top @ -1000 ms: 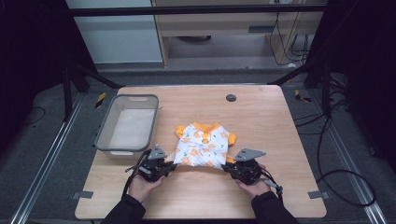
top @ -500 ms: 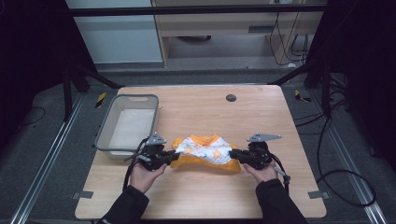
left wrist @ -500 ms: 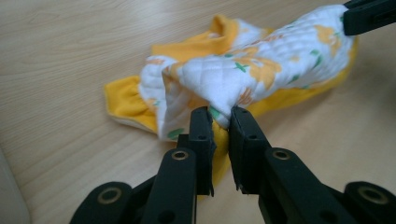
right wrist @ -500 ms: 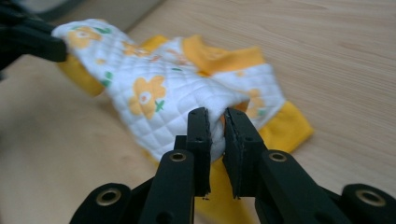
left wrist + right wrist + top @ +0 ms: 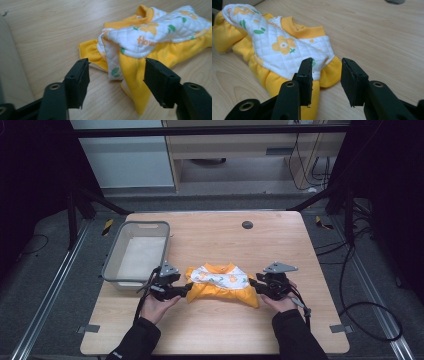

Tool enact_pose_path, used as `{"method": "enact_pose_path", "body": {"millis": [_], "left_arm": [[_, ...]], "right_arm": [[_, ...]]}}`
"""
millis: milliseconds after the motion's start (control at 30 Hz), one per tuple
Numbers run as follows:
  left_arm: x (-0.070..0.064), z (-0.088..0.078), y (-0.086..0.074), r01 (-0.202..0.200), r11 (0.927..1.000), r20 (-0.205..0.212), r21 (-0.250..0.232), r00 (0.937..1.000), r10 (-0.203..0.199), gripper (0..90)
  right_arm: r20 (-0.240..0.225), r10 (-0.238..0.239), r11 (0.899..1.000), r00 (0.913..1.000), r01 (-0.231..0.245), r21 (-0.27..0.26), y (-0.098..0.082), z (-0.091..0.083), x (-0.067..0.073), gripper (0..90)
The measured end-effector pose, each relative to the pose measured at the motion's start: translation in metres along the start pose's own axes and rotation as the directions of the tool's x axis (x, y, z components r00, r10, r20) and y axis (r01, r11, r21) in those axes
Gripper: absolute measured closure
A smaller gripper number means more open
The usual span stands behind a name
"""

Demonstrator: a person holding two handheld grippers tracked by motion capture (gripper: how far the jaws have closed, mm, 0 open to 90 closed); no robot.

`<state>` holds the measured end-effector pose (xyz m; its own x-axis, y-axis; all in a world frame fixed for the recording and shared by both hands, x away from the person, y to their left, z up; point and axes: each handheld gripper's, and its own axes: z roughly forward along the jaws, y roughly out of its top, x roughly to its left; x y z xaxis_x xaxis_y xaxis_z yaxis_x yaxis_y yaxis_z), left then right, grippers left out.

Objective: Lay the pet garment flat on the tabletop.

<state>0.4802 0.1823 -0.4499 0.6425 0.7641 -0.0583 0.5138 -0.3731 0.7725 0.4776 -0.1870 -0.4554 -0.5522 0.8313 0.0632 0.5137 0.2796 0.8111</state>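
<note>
We are folding the little yellow and white garment, which lies near the front edge of the table, at about six o'clock from the table's middle, with the grey bin at ten o'clock from it. Both grippers have just been opening. The left gripper is released, its jaws wide, with a yellow fold lying loose between them but no pad pressing on it. The right gripper is also let go, its jaws part open just off the ruffled hem.

Since the fold looks freshly laid, we judge the thing now is to draw both grippers straight back without snagging cloth. We lift a touch first, so the left jaws clear that yellow flap. Then we check that the quilted top edge lies even before we take the next fold.
</note>
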Motion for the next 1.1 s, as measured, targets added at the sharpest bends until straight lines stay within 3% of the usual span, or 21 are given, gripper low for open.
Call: {"method": "enact_pose_path", "body": {"millis": [133, 267, 500, 600, 767, 933, 1100], "left_arm": [[-0.005, -0.011, -0.016, -0.045, 0.9989, 0.009, 0.013, 0.9989, 0.045, 33.3], [-0.01, -0.01, -0.031, -0.051, 0.9979, 0.01, 0.04, 0.9987, 0.051, 35.9], [-0.017, 0.004, -0.035, -0.066, 0.995, 0.017, 0.075, 0.9978, 0.065, 41.0], [-0.018, 0.01, -0.035, -0.077, 0.9932, 0.027, 0.088, 0.9969, 0.074, 47.0], [-0.015, 0.018, -0.033, -0.04, 0.9929, 0.06, 0.112, 0.9976, 0.034, 62.9], [-0.013, 0.017, -0.032, -0.025, 0.9933, 0.12, 0.113, 0.9927, 0.012, 85.7], [-0.014, 0.003, -0.025, -0.026, 0.9968, 0.139, 0.076, 0.9902, 0.015, 87.7]], "right_arm": [[-0.018, -0.004, 1.0, 0.9998, 0.004, -0.003, -0.01, -0.018, 0.0, 58.1], [-0.048, -0.02, 1.0, 0.9986, 0.021, 0.021, -0.026, -0.025, 0.004, 56.0], [-0.082, -0.027, 0.993, 0.9963, 0.036, 0.109, -0.045, -0.006, 0.014, 54.7], [-0.085, -0.027, 0.993, 0.996, 0.037, 0.113, -0.046, 0.0, 0.013, 55.7], [-0.101, -0.03, 0.992, 0.9944, 0.043, 0.121, -0.046, 0.004, 0.014, 61.8], [-0.125, -0.029, 0.988, 0.9917, 0.048, 0.149, -0.045, 0.005, 0.016, 80.9], [-0.144, -0.025, 0.99, 0.9892, 0.045, 0.133, -0.039, -0.002, 0.016, 86.7]]}}
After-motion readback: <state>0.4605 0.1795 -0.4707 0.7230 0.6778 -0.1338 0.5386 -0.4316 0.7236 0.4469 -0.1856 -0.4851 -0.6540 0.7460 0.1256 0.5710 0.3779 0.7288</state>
